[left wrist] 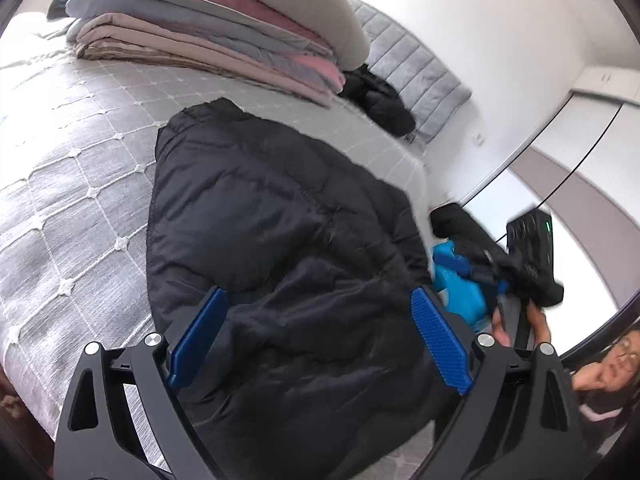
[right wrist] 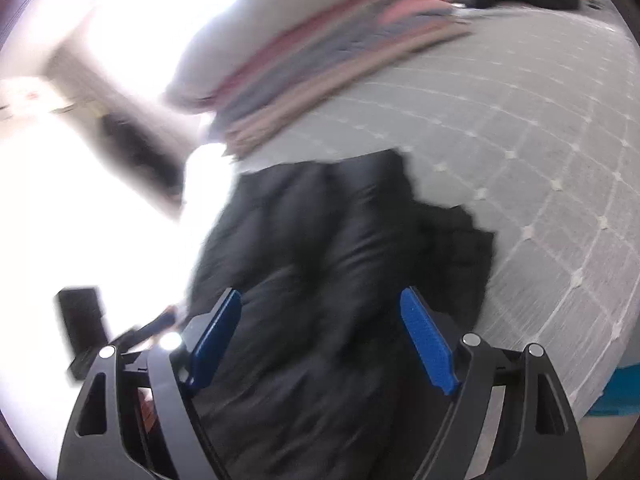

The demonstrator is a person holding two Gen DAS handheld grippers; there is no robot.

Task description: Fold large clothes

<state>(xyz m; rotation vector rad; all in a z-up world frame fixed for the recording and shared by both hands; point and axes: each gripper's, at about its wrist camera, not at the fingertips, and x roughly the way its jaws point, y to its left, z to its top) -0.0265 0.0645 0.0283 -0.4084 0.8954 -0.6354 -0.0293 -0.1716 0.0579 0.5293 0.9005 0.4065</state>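
Black puffer jacket (left wrist: 272, 240) lies spread on the grey quilted bedspread (left wrist: 72, 184) as we look along our left gripper (left wrist: 320, 332), its jaws spread wide and empty above the fabric. From the right gripper (right wrist: 320, 336), blurred, we see the same jacket below jaws spread apart, nothing pinched. It looks soft, bulky, light and slippery; we judge a hem or edge the best hold.
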